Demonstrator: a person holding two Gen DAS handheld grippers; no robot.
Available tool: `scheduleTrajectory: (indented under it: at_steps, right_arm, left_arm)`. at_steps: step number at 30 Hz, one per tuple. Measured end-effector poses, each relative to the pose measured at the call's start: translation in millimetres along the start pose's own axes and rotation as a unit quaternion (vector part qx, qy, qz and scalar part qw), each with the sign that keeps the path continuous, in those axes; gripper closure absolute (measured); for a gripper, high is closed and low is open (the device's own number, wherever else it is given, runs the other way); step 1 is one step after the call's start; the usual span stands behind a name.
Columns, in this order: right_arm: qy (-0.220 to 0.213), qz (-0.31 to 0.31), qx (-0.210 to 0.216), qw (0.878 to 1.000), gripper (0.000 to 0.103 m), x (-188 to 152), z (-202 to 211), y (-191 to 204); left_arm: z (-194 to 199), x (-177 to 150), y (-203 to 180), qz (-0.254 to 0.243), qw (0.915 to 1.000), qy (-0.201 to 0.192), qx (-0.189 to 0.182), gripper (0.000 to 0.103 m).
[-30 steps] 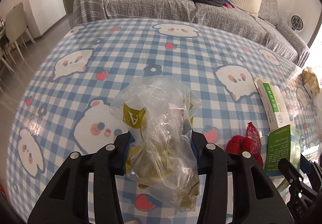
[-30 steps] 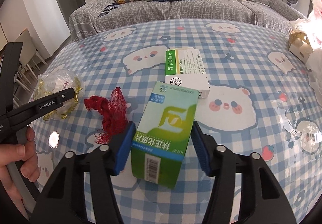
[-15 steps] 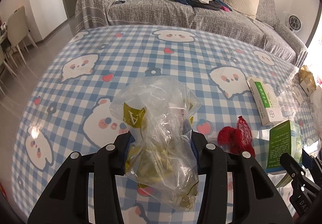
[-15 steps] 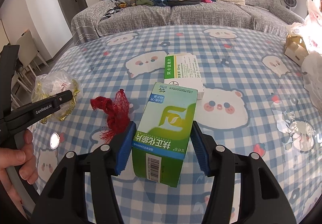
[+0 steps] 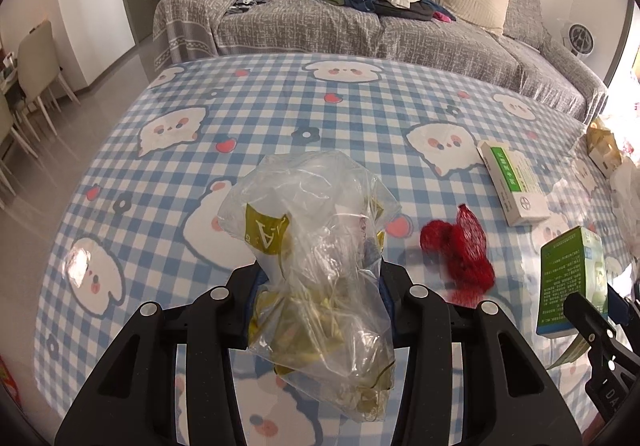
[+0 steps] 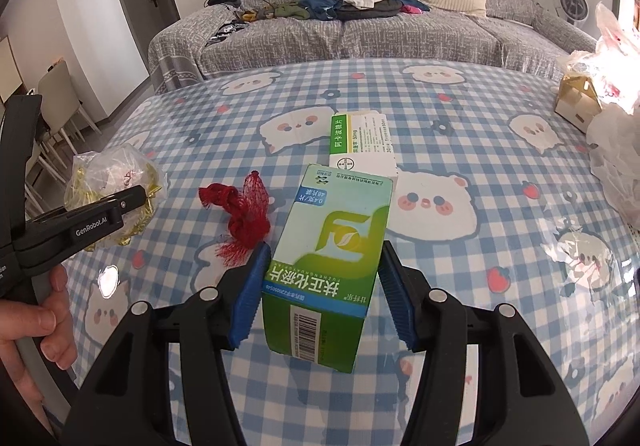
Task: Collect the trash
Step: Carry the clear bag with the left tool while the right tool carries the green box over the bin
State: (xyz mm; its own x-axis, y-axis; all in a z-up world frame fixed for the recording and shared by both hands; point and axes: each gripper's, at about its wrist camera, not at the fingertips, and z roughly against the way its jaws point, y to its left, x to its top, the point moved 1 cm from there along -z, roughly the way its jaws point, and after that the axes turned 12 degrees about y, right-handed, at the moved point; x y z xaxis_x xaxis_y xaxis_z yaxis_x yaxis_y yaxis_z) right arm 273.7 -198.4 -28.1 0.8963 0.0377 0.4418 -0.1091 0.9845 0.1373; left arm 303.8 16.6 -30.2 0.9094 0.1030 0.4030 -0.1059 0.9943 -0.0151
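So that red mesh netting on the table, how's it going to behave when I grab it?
The red mesh netting lies crumpled in a loose heap, so it is probably floppy and will likely sag from the tongs. Its open weave suggests it is very light. The frayed end might snag on the ridged pads.

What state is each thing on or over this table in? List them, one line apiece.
Clear plastic bag: crumpled, clamped in left gripper.
Green box: closed, clamped in right gripper.
White and green box: lying flat on the tablecloth.
Red net: bunched, loose on the tablecloth.
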Motion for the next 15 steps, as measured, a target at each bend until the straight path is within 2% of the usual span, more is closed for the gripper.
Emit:
scheduleTrajectory:
  at_steps: [15]
  right_arm:
    - [-0.009,0.011,-0.005,1.000,0.050,-34.7,26.5,11.8]
  left_arm:
    - [28.0,-42.7,4.1,-0.015,0.9999,-0.004,0.001,0.060]
